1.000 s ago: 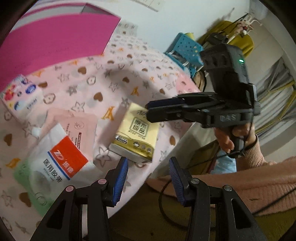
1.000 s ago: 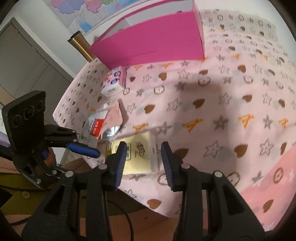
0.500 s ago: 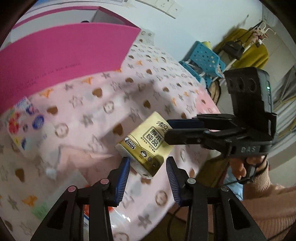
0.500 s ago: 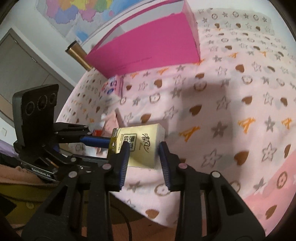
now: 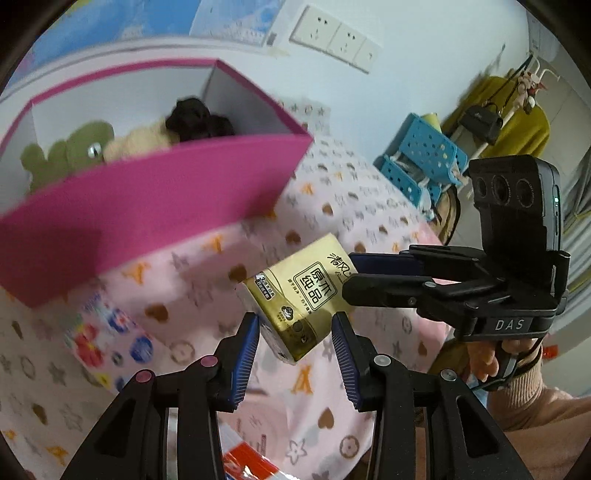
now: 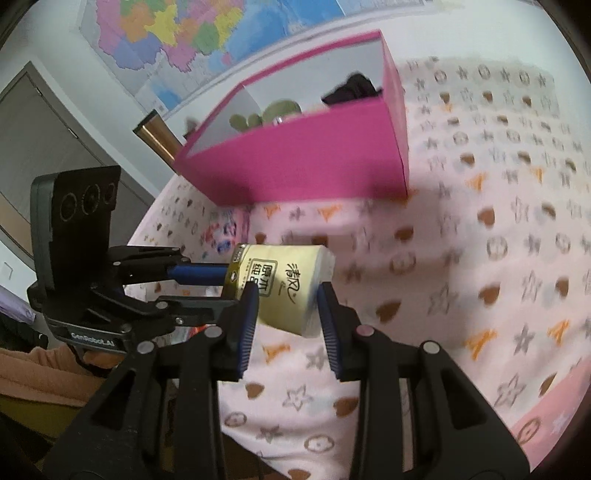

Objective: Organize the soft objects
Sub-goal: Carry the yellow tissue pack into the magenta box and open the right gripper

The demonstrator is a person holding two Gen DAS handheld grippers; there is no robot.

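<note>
The yellow tissue pack (image 6: 286, 286) is now off the pink patterned cloth (image 6: 480, 258) and in the air, pinched between the fingers of the right gripper (image 6: 286, 314); a second ago it lay flat on the cloth near the table's front edge, and half a second ago it was just being tipped up. In the left wrist view the pack (image 5: 301, 299) hangs at about 12 o'clock from the left gripper (image 5: 295, 350), whose fingers stand narrowly apart with nothing between them, close below the pack but not touching it. Both cameras have swung upward since then, so the open top of the pink box (image 5: 147, 199) now shows: a green plush toy (image 5: 66, 151), a beige one (image 5: 136, 144) and a dark one (image 5: 199, 120) lie inside.

The box stands at 10 o'clock from the pack in the left view. A floral tissue packet (image 5: 107, 343) lies on the cloth at 8 o'clock, blurred. A red-and-white packet (image 5: 247, 461) peeks in at the bottom edge.

Beyond the table are a white wall with sockets (image 5: 332, 37), a coloured map (image 6: 207, 33), a blue plastic stool (image 5: 421, 166) and a yellow garment (image 5: 517, 125) on a rack.

The pack bears Chinese print, "原木纯品". The right gripper's body reads "DAS" (image 5: 509, 325); the left's reads "GenRobot.AI" (image 6: 92, 338).
</note>
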